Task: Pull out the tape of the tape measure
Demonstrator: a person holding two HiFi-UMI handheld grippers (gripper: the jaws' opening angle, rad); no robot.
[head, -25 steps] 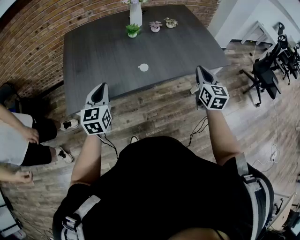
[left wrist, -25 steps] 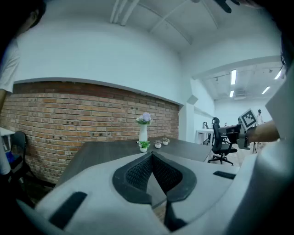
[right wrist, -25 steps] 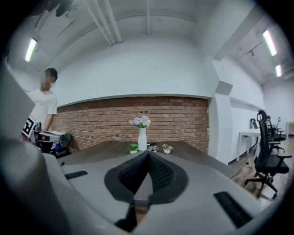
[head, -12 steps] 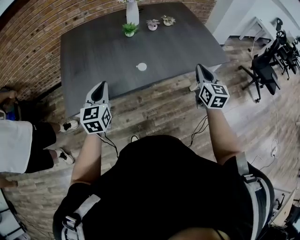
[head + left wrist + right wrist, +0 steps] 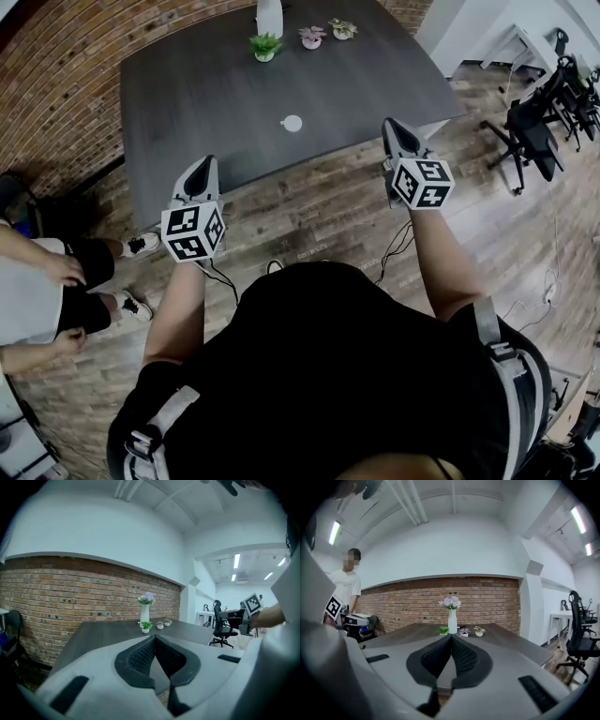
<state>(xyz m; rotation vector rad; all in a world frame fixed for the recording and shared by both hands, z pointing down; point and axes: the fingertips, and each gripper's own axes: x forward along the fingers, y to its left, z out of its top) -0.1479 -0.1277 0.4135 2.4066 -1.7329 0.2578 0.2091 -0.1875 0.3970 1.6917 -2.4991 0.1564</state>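
The tape measure (image 5: 292, 123) is a small round white thing lying alone near the middle of the dark table (image 5: 187, 103). Both grippers hang over the wooden floor just short of the table's near edge. My left gripper (image 5: 200, 167) points at the table's left part, with its jaws closed tip to tip and nothing between them (image 5: 153, 638). My right gripper (image 5: 394, 127) is near the table's right corner, also shut and empty (image 5: 451, 637). The tape measure does not show in either gripper view.
A white vase (image 5: 269, 17) and small potted plants (image 5: 265, 46) stand at the table's far edge by the brick wall (image 5: 56, 66). A person (image 5: 37, 281) sits at the left. Office chairs (image 5: 530, 141) stand at the right. Cables (image 5: 398, 239) lie on the floor.
Both grippers have moved a little forward toward the table's edge, jaws still closed. The person at the left has shifted.
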